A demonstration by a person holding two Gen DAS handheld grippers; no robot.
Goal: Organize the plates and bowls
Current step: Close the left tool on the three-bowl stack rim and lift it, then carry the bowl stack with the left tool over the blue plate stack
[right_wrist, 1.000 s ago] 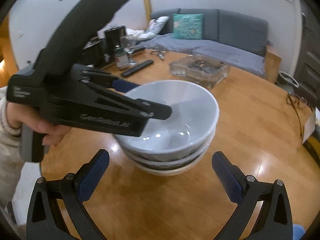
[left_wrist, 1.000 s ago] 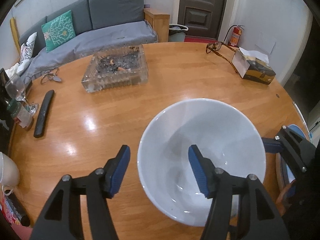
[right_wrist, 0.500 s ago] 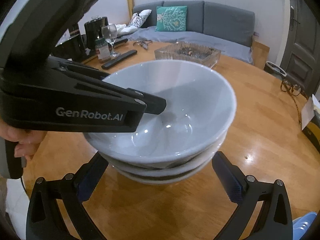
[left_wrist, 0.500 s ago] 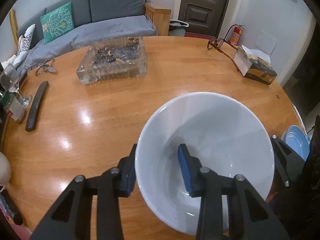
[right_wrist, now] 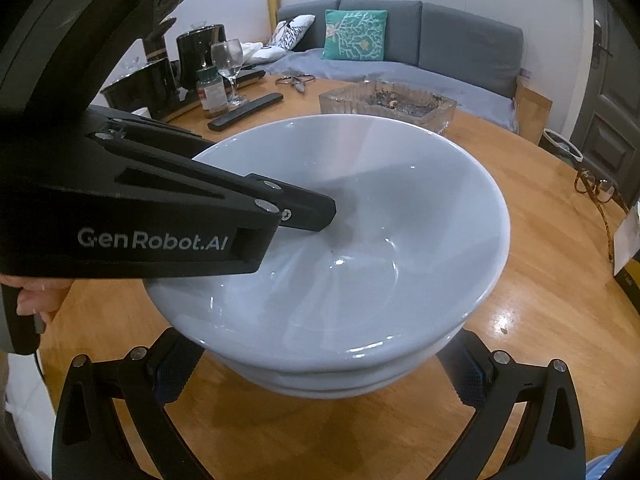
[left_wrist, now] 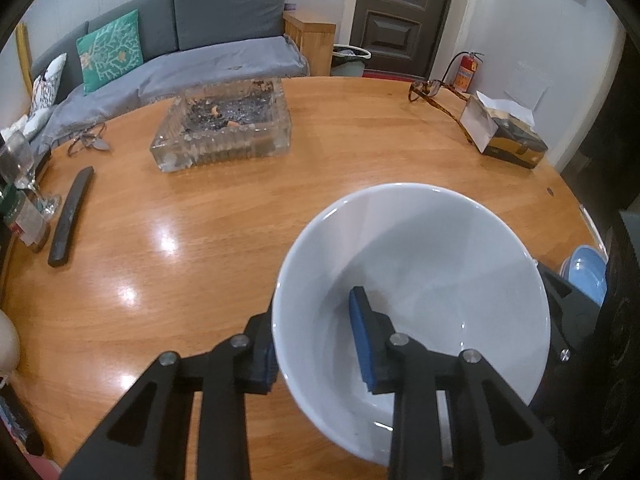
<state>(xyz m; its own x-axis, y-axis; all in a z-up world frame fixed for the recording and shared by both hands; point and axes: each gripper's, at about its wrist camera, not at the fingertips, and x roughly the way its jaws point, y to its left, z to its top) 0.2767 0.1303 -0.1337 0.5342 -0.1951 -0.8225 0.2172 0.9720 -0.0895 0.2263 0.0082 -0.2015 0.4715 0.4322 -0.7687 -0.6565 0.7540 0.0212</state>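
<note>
My left gripper (left_wrist: 316,344) has its fingers closed on the near rim of a white bowl (left_wrist: 416,280), one blue pad inside the bowl and the other outside against the wall. From the right wrist view, that bowl (right_wrist: 360,248) sits on top of a stack of bowls (right_wrist: 340,384) nested beneath it; I cannot tell whether the stack touches the round wooden surface (right_wrist: 540,280). My right gripper (right_wrist: 320,372) has its fingers spread wide, one on each side of the stack's base, and I cannot tell whether the pads touch it. At the right edge of the left wrist view, a blue plate (left_wrist: 586,276) lies near the surface's rim. Farther back on the surface (left_wrist: 200,220) are a glass ashtray (left_wrist: 224,124), a pair of glasses (left_wrist: 430,90) and a tissue box (left_wrist: 504,136) to the right, and a black remote (left_wrist: 70,216) and wine glass (left_wrist: 20,164) to the left. A grey sofa (left_wrist: 200,48) stands behind the surface.
</note>
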